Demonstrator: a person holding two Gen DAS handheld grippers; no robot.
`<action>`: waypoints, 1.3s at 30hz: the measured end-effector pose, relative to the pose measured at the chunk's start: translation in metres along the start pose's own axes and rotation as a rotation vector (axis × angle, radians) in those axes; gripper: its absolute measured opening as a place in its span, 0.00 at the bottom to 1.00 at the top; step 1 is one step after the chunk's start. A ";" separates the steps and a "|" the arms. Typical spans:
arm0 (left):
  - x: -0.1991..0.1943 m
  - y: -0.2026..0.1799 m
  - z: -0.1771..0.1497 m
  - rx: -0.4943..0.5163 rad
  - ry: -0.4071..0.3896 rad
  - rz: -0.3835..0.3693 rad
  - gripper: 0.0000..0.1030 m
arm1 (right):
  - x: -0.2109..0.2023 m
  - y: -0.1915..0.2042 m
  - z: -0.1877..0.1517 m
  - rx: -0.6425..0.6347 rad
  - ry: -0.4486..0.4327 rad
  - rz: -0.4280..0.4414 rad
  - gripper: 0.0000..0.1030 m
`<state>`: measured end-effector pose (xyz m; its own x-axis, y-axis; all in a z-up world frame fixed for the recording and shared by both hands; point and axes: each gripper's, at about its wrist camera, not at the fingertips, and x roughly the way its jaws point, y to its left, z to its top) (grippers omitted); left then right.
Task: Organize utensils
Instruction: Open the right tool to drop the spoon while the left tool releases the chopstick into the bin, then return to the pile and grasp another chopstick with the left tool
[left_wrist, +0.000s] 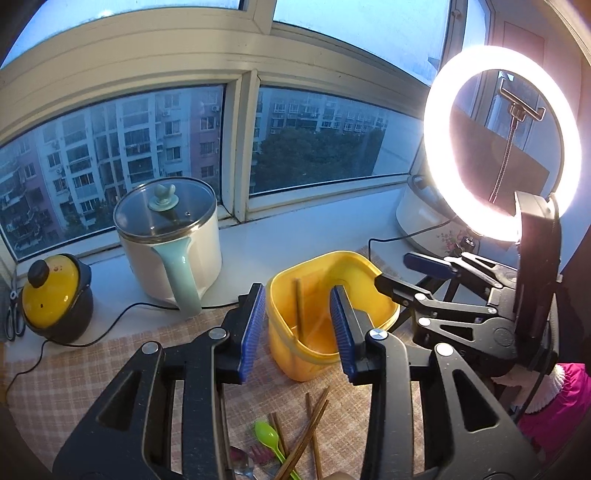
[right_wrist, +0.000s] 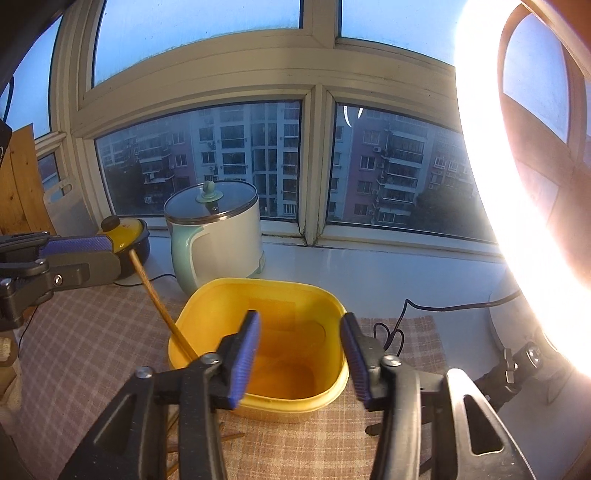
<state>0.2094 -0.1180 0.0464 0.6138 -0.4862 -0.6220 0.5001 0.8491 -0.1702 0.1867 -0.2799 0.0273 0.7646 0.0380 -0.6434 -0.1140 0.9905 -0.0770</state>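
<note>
A yellow plastic tub (left_wrist: 295, 354) stands on the checked cloth, also in the right wrist view (right_wrist: 325, 306). One wooden chopstick (left_wrist: 298, 310) leans inside it against the rim; it also shows in the right wrist view (right_wrist: 159, 299). My left gripper (left_wrist: 297, 332) is open and empty just in front of the tub. My right gripper (right_wrist: 301, 360) is open and empty above the tub's near rim; it also shows in the left wrist view (left_wrist: 410, 275). Loose chopsticks (left_wrist: 314, 439), a green spoon (left_wrist: 267, 437) and metal cutlery (left_wrist: 243, 463) lie on the cloth below my left gripper.
A white electric pot with a glass lid (left_wrist: 173, 236) and a small yellow-lidded pot (left_wrist: 55, 295) stand on the windowsill at the back left, with black cords trailing. A bright ring light (left_wrist: 498, 144) on a stand is at the right, a white cooker (left_wrist: 421, 214) behind it.
</note>
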 end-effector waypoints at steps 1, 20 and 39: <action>-0.001 0.000 -0.001 0.001 -0.001 0.000 0.35 | -0.003 0.000 -0.001 0.003 -0.004 0.001 0.50; -0.034 0.026 -0.061 0.011 0.031 0.067 0.35 | -0.051 0.013 -0.038 0.037 0.004 0.082 0.83; 0.015 0.031 -0.161 -0.045 0.319 -0.053 0.26 | 0.008 0.024 -0.111 0.286 0.294 0.347 0.60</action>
<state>0.1355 -0.0662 -0.0914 0.3621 -0.4467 -0.8182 0.4941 0.8362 -0.2378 0.1197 -0.2705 -0.0641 0.4983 0.3719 -0.7832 -0.1198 0.9242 0.3626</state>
